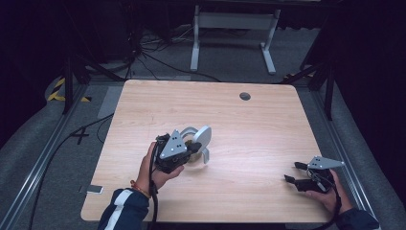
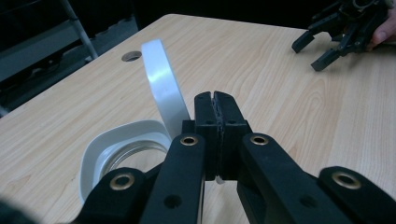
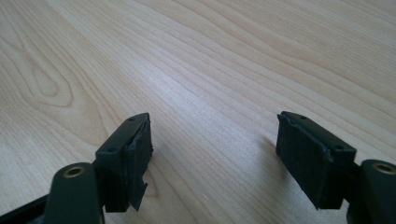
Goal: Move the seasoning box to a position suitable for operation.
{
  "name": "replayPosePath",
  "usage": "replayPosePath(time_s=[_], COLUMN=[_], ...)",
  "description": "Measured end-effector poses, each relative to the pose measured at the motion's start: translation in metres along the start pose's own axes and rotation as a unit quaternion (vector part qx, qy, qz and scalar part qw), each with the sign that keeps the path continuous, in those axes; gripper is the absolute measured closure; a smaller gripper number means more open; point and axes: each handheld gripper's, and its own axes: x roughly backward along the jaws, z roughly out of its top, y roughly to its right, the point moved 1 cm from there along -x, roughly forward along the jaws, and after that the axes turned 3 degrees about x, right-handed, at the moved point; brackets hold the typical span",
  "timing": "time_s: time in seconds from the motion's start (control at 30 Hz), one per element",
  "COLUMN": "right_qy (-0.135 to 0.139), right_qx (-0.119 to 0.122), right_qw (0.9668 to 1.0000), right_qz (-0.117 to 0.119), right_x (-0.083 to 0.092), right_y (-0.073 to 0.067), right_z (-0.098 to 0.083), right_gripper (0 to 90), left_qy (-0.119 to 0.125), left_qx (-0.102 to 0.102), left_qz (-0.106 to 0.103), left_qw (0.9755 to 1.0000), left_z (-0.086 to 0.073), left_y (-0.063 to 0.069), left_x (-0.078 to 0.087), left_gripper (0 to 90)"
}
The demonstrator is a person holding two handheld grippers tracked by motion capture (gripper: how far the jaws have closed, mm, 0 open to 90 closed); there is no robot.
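Nowhere readable writing; left tool (image 2: 215, 100) pinched beside white container (image 2: 122, 140) lid (image 2: 164, 88).

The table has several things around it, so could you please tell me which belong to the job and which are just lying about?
In use:
- white lidded container, lid raised
- left tongs, shut at its edge

Lying about:
- right tongs, open, idle
- phone at the table's edge
- floor cables

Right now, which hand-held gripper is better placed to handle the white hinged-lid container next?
Left: the left hand-held gripper is shut at the white hinged-lid container; the right hand-held gripper sits open, far off.
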Motion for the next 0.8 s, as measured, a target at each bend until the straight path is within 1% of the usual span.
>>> replayPosePath(time_s=[0.03,0.07,0.17,0.2,0.23,0.27,0.3,0.33,0.37,0.4,0.5,0.53,0.57,0.63,0.77,0.8], right_qy=[-0.001,0.0,0.0,0.0,0.0,0.0,0.0,0.0,0.0,0.0,0.0,0.0,0.0,0.0,0.0,0.0], right_qx=[-0.001,0.0,0.0,-0.001,0.0,-0.001,-0.001,0.0,-0.001,-0.001,-0.001,-0.001,-0.001,-0.001,-0.001,-0.001], right_qw=[1.0,1.0,1.0,1.0,1.0,1.0,1.0,1.0,1.0,1.0,1.0,1.0,1.0,1.0,1.0,1.0], right_qz=[0.0,0.0,0.0,0.0,0.0,0.0,0.0,0.0,0.0,0.0,0.0,0.0,0.0,0.0,0.0,0.0], right_x=[0.0,0.0,0.0,0.0,0.0,0.0,0.0,0.0,0.0,0.0,0.0,0.0,0.0,0.0,0.0,0.0], right_y=[0.0,0.0,0.0,0.0,0.0,0.0,0.0,0.0,0.0,0.0,0.0,0.0,0.0,0.0,0.0,0.0], right_z=[0.0,0.0,0.0,0.0,0.0,0.0,0.0,0.0,0.0,0.0,0.0,0.0,0.0,0.0,0.0,0.0], right_gripper=[26.8,26.7,26.7,26.7,26.7,26.7,26.7,26.7,26.7,26.7,26.7,26.7,26.7,26.7,26.6,26.7], left_qy=[0.001,0.002,0.001,0.004,0.003,0.003,0.002,0.002,0.002,0.002,-0.003,-0.006,-0.006,-0.011,-0.015,-0.017], left_qx=[-0.009,-0.003,-0.007,-0.001,-0.003,0.002,0.001,0.001,0.009,0.009,0.014,0.012,0.017,0.017,0.026,0.026], left_qz=[0.003,0.004,0.01,0.007,0.011,0.011,0.014,0.014,0.015,0.015,0.02,0.021,0.021,0.027,0.031,0.034], left_qw=[1.0,1.0,0.9999,1.0,0.9999,0.9999,0.9999,0.9999,0.9998,0.9998,0.9997,0.9997,0.9996,0.9994,0.999,0.9989], left_z=[0.0,0.0,0.001,0.001,0.001,0.0,-0.001,-0.001,-0.003,-0.003,-0.006,-0.007,-0.008,-0.01,-0.015,-0.016], left_y=[-0.002,-0.003,-0.005,-0.006,-0.007,-0.008,-0.012,-0.012,-0.015,-0.015,-0.02,-0.022,-0.023,-0.025,-0.031,-0.032], left_x=[0.001,0.001,0.003,0.002,0.003,0.004,0.004,0.004,0.003,0.003,0.004,0.004,0.005,0.005,0.007,0.007], left_gripper=[89.6,89.6,89.6,89.5,89.5,89.5,89.5,89.4,89.4,89.4,89.3,89.3,89.4,89.4,89.4,89.4])
